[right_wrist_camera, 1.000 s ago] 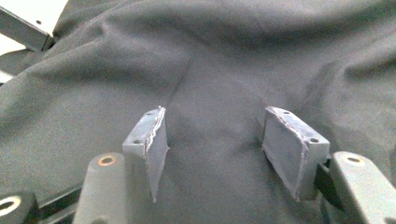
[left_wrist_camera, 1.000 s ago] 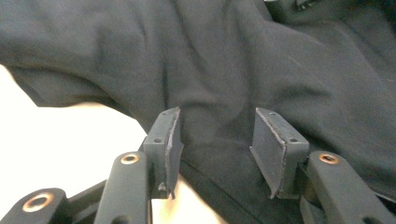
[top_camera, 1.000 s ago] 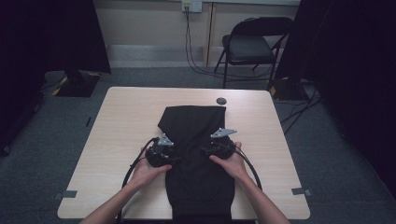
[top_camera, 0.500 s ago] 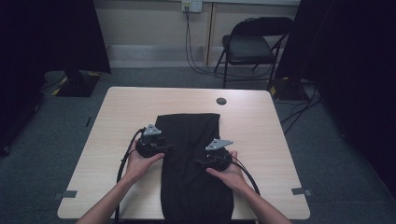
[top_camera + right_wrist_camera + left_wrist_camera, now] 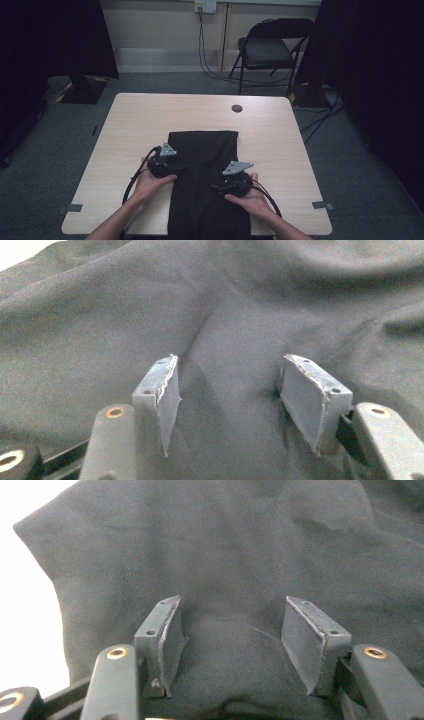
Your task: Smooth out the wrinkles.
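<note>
A: Black cloth [image 5: 207,185] laid lengthwise down the middle of the bench [image 5: 130,120], far edge straight and short of the round grommet [image 5: 237,108], near end running off the front edge, cut off by the bottom of the high view.

B: And the claws?

A: Left claw [image 5: 181,168] at the cloth's left edge, about halfway along. Right claw [image 5: 216,188] nearer the front, over the cloth's right half. Both held by hands [image 5: 150,182] coming in from below.

B: Open or closed?

A: Both wide open. In the left gripper view, left claw [image 5: 230,630] spread, pads [image 5: 170,635] pressing down onto the fabric, a low hump of cloth between them, nothing pinched. Same in the right gripper view: right claw [image 5: 225,395] spread, a crease running up between the pads [image 5: 167,395], nothing clamped.

B: Room for moving?

A: Plenty. Bare wood to the left and right of the cloth, a broad bare strip beyond its far edge. Folding chair [image 5: 272,50] and wall cables well behind the bench, apart from it.

B: Hard to make out?

A: Folds and layers of the cloth, mostly: black on black from above, edges clear only against the wood. In the left gripper view, cloth border curving at the left against a washed-out white bench surface. Claw tips from above, too small and dark to judge.
</note>
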